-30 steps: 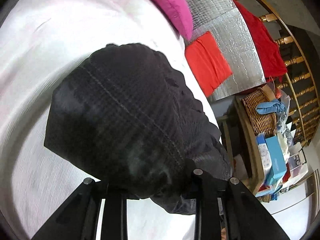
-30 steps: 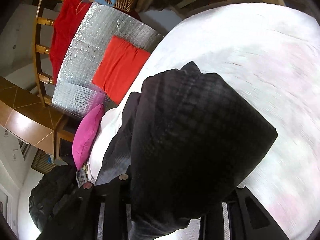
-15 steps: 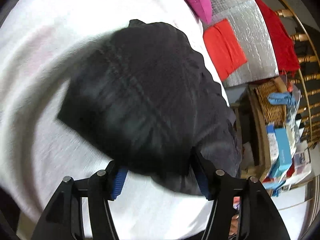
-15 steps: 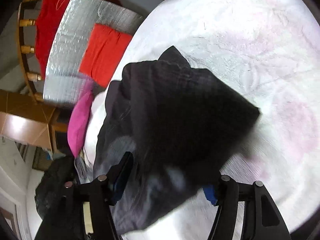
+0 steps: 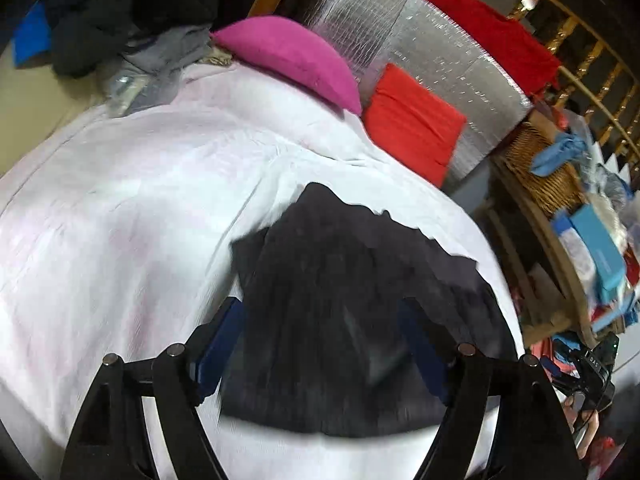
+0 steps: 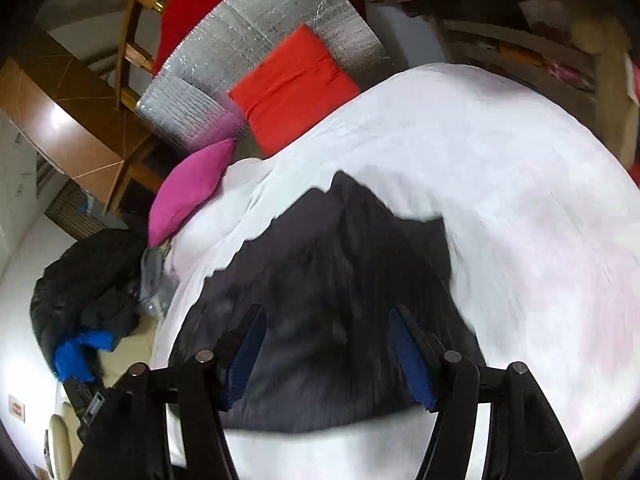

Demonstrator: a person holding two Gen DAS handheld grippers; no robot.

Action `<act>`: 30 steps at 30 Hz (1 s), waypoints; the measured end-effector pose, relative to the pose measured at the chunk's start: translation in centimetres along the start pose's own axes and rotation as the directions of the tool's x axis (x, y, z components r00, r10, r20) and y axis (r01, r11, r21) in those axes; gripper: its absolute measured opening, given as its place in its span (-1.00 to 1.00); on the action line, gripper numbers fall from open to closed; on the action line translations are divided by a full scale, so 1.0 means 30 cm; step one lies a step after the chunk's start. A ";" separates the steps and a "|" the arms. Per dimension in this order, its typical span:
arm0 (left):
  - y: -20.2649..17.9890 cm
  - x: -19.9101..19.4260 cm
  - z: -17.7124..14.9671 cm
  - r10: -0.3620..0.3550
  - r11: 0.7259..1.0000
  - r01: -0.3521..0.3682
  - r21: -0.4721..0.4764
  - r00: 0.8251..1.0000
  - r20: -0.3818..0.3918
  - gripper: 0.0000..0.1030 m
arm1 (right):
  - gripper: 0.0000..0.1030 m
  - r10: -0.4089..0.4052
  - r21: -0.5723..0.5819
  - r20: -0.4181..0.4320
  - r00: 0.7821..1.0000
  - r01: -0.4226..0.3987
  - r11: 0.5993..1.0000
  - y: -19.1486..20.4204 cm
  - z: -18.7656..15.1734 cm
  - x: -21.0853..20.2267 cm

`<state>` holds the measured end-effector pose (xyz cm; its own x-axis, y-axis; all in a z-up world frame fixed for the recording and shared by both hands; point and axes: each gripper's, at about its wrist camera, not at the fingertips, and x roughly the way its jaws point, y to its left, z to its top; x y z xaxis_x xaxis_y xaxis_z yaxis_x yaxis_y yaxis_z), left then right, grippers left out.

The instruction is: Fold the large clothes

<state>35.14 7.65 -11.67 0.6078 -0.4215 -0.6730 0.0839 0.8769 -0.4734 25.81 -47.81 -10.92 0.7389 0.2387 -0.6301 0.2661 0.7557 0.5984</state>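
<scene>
Both tongs tilted downward over the bed, looking along their fingers at the same dark folded garment (image 5: pixel 344 320) lying flat on the white bedcover (image 5: pixel 120 240). Left gripper (image 5: pixel 324 344): jaws spread wide, have just been opening, blue pads (image 5: pixel 218 344) clear of the cloth; garment sits below and ahead between the two fingers, not pinched. Right gripper (image 6: pixel 326 354): jaws also spread, have just opened, blue pads (image 6: pixel 408 356) apart with nothing pressed; garment (image 6: pixel 332 300) lies beneath and ahead of the fingertips, released on the bedcover (image 6: pixel 500 200). Garment edges motion-blurred in both views. Beyond the left tong tips, a pink pillow (image 5: pixel 292 56) at the far end of the bed, a red cushion (image 5: pixel 412 120) to its right against a silver foil panel (image 5: pixel 400 40). From the right tong, pink pillow (image 6: pixel 188 184) far-left, red cushion (image 6: pixel 292 84) ahead. A hand (image 5: pixel 584 428) shows partly at the lower right edge of the left view; cannot tell what it grips.
</scene>
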 end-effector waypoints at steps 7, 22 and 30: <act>0.036 0.344 0.207 -0.009 0.993 -0.014 -0.119 0.982 -0.186 0.56 | 0.31 -0.130 0.031 -0.018 0.991 0.131 0.991 -0.046 0.192 0.286; -0.020 0.685 0.351 0.013 0.997 -0.033 -0.064 0.956 -0.293 0.56 | 0.30 -0.174 0.014 -0.206 0.963 0.181 0.983 -0.105 0.332 0.656; -0.123 0.665 0.327 -0.001 0.995 0.025 0.097 0.971 -0.237 -0.79 | -0.46 -0.319 -0.230 -0.103 0.942 0.289 0.929 0.027 0.301 0.646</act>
<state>54.70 -1.74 -17.78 0.4031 -0.4653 -0.7880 0.1753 0.8844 -0.4325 45.93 -48.07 -18.17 0.5475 0.0470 -0.8355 0.3186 0.9115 0.2600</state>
